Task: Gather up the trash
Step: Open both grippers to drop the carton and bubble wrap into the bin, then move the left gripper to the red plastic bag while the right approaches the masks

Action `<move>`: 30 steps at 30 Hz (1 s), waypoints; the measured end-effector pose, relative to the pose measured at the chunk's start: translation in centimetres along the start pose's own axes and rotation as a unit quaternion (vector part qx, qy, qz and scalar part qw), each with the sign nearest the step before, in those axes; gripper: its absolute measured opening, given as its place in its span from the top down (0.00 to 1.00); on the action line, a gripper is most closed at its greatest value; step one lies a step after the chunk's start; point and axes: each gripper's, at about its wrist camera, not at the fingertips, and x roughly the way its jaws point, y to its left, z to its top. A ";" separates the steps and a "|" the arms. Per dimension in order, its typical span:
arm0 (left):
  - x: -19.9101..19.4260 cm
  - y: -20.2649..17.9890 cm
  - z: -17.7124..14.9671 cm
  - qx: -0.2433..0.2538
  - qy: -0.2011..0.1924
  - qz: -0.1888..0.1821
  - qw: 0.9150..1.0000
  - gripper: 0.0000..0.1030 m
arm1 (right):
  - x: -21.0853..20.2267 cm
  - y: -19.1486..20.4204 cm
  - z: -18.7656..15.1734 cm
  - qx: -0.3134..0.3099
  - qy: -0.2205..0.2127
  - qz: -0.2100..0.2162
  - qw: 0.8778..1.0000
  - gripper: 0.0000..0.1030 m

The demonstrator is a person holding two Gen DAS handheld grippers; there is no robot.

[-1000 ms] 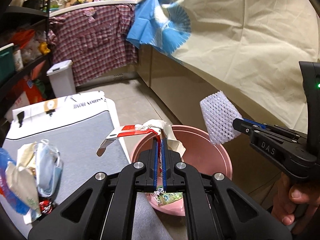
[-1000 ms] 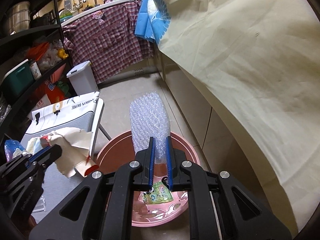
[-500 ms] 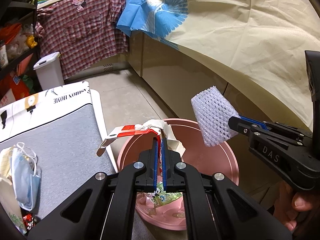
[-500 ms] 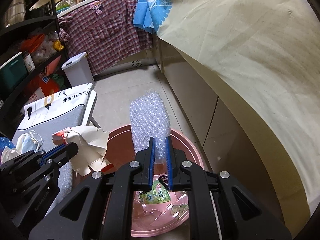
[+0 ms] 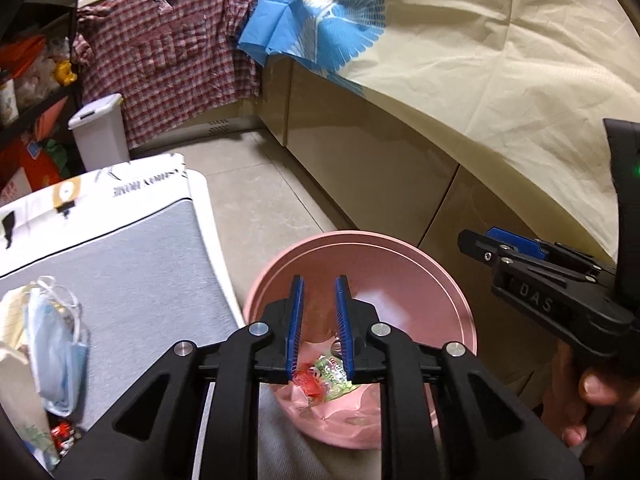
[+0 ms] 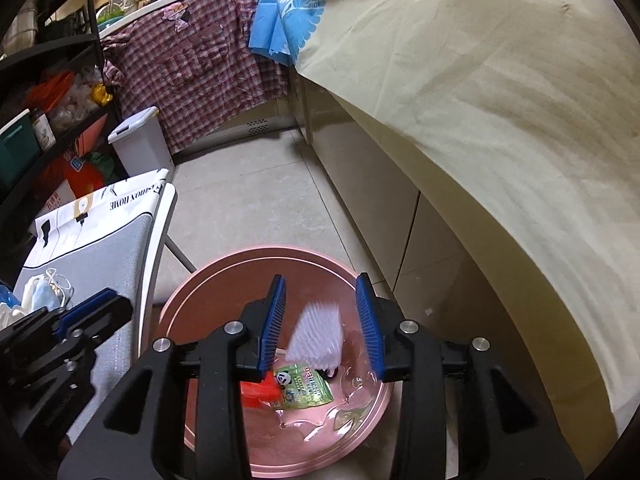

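Right wrist view: both tongs, right tongs (image 6: 321, 322) and left tongs (image 5: 319, 328), are opening, empty, above the pink basin (image 6: 224, 264); falling bubble wrap (image 6: 316, 334) (very light) could drift past the rim.

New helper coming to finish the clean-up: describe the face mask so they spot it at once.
Beside the pink basin stands a low table with a grey top. On its near left end lies the face mask, pale blue and crumpled, with thin white ear loops; the scraps around it are paper or wrappers.
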 end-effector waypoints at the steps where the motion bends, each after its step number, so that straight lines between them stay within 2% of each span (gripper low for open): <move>1: -0.6 0.2 0.0 -0.002 -0.002 0.002 1.000 0.84 | -0.3 0.0 0.0 0.001 -0.003 0.001 1.000 0.64; 15: -10.5 3.6 -2.6 -0.051 -0.042 0.041 0.997 0.84 | -6.9 2.8 -1.0 -0.023 -0.063 0.063 0.996 0.64; 24: -16.7 6.7 -4.1 -0.067 -0.059 0.071 0.993 0.84 | -10.1 5.4 -2.3 -0.044 -0.084 0.105 0.990 0.64; 27: -18.7 8.2 -4.5 -0.079 -0.061 0.081 0.992 0.84 | -10.8 6.1 -2.8 -0.045 -0.083 0.122 0.988 0.66; 30: -20.5 10.2 -5.1 -0.095 -0.061 0.089 0.990 0.84 | -11.3 7.1 -3.1 -0.049 -0.083 0.142 0.985 0.73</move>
